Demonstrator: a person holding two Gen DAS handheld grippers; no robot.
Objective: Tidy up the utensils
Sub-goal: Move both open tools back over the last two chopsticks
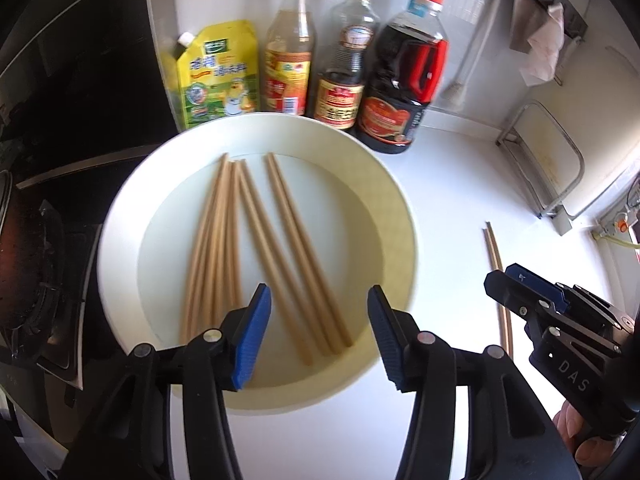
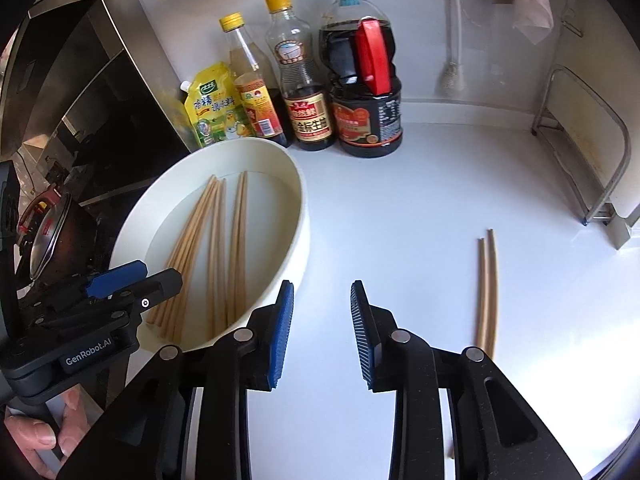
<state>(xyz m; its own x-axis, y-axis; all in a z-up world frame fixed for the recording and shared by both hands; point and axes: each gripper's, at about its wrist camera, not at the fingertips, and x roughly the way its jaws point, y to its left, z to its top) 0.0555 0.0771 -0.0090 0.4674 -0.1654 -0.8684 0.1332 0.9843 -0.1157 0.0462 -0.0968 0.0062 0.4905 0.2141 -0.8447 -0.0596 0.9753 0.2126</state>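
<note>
Several wooden chopsticks point(image 1: 256, 248) lie in a wide white bowl point(image 1: 120, 216) on the white counter; they also show in the right wrist view point(image 2: 212, 256) in the same bowl point(image 2: 298, 216). A separate pair of chopsticks point(image 2: 487, 292) lies on the counter to the right, also in the left wrist view point(image 1: 496, 256). My left gripper point(image 1: 318, 332) is open and empty, above the bowl's near side. My right gripper point(image 2: 322, 332) is open and empty over the counter between the bowl and the loose pair.
Three sauce bottles point(image 1: 402, 80) and a yellow seasoning pouch point(image 1: 216, 76) stand against the back wall behind the bowl. A gas stove point(image 1: 36, 264) with a pot is to the left. A metal rack point(image 2: 584, 148) stands at the right.
</note>
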